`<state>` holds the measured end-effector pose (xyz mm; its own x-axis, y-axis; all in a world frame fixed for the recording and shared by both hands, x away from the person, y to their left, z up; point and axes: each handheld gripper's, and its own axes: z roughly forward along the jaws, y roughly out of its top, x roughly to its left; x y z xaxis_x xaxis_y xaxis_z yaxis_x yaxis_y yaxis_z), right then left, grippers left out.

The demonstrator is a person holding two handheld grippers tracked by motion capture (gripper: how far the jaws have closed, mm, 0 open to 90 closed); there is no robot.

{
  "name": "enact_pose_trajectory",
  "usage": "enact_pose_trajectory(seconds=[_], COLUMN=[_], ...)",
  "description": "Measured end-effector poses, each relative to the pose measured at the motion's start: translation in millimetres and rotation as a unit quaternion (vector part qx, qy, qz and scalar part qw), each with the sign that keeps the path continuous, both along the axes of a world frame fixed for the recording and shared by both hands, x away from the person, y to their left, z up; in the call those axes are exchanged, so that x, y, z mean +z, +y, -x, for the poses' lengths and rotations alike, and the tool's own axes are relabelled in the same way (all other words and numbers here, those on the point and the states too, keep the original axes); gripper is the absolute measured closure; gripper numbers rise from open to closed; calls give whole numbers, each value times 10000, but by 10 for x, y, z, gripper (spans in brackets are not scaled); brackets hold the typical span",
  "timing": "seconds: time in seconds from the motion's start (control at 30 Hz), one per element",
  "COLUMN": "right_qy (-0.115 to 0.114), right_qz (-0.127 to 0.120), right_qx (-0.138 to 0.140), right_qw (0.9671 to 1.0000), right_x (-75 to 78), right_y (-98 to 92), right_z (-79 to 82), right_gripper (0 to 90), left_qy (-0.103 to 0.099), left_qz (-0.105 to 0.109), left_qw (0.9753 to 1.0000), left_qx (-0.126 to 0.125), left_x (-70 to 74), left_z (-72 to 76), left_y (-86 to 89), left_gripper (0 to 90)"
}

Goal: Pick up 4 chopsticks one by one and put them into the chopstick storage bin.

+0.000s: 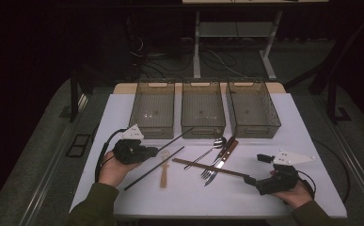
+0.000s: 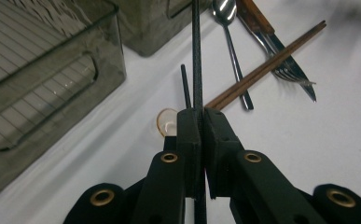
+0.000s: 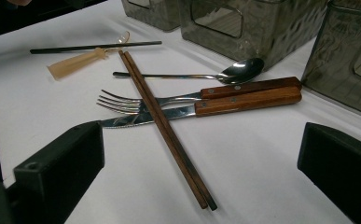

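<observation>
My left gripper [image 1: 147, 151] [image 2: 201, 116] is shut on a black chopstick [image 1: 175, 138] [image 2: 197, 51] that points toward the middle bin [image 1: 203, 123]. A second black chopstick [image 1: 154, 168] [image 2: 185, 86] [image 3: 94, 47] lies flat on the white table [image 1: 283, 136], across a pale plastic spoon [image 1: 164, 172] [image 3: 75, 63]. My right gripper [image 1: 257, 168] [image 3: 201, 163] stands open at the near end of a pair of brown chopsticks [image 1: 210, 167] [image 2: 267, 67] [image 3: 164, 126], which rests over a fork [image 3: 136, 101] and a wooden-handled knife [image 1: 223, 159] [image 3: 248, 100]. A metal spoon [image 1: 215, 145] [image 2: 234, 51] [image 3: 234, 72] lies beside them.
Three see-through bins stand in a row at the back of the table: left [image 1: 154, 108] [image 2: 43, 79], middle, and right [image 1: 253, 108]. Beyond the table's edges the floor is dark, with a desk frame [image 1: 197, 42] and cables behind.
</observation>
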<state>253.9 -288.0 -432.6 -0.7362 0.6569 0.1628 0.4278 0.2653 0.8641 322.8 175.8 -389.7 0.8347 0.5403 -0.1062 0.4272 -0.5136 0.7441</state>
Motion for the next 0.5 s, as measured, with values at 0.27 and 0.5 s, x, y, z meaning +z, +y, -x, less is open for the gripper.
enact_pose_trajectory(seconds=[0.27,0.5], right_qy=[-20,-12], right_qz=[-7,16], right_qx=[6,-11], right_qw=[10000,10000], right_x=[10,6], right_y=[-6,-1], right_z=[5,7], right_gripper=[2,2], left_qy=[-27,-26], left_qz=[102,209], left_qw=[9999,9998], left_qx=[5,72], left_x=[54,100], left_z=[-90,-189], left_y=[6,15], left_gripper=[855,855])
